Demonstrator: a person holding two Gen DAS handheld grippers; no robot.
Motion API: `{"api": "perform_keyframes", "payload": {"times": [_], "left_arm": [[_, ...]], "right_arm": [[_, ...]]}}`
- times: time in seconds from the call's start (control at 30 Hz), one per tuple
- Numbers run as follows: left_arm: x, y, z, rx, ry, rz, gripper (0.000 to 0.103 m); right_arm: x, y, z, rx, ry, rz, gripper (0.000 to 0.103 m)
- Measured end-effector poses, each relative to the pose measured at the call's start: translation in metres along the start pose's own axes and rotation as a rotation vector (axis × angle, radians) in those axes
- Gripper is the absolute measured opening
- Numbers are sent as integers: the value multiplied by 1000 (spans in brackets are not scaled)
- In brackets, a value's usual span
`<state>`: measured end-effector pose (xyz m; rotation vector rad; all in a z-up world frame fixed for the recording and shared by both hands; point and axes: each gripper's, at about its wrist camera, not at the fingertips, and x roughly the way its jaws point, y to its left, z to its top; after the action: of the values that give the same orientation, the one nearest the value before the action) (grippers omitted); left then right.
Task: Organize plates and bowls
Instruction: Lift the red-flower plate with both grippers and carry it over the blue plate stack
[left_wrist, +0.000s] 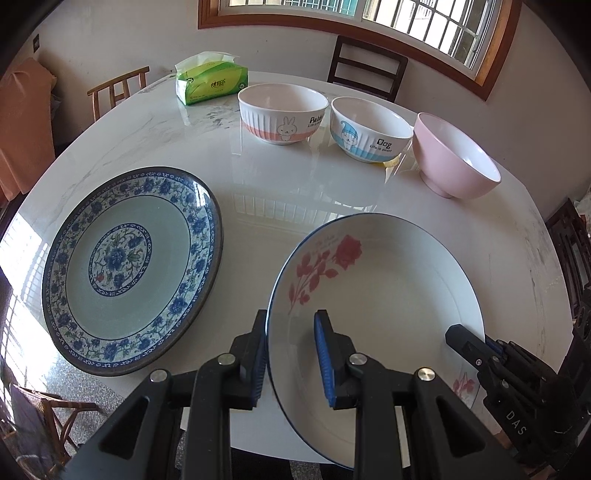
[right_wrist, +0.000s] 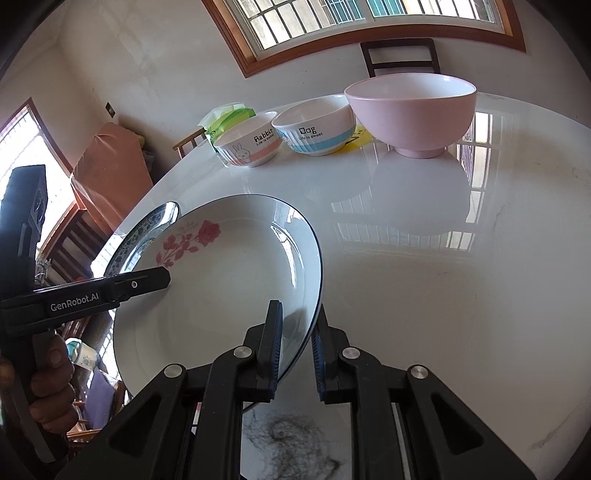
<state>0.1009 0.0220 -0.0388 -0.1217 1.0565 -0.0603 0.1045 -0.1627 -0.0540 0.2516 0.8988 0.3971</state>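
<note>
both hand-held grippers, left (left_wrist: 291, 354) and right (right_wrist: 297, 347), straddle rose plate (left_wrist: 388, 280) rim.

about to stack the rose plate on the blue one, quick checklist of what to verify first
1. Left hand-held gripper straddles the rose plate rim: ok.
2. Right hand-held gripper straddles the opposite rim: ok.
3. Both firmly clamped: cannot tell.
4. Blue floral plate empty, ready to receive: ok.
5. Three bowls, e.g. pink bowl, stand clear of the path: ok.
6. Rose plate lifted off the table: cannot tell.
</note>
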Motion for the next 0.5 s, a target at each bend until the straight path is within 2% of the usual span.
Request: {"api": "perform_keyframes", "payload": {"times": [0.5], "left_arm": [[-14, 25, -20, -66, 2, -16, 24]], "right_arm": [[0, 27, -11, -37, 25, 1, 15]]}}
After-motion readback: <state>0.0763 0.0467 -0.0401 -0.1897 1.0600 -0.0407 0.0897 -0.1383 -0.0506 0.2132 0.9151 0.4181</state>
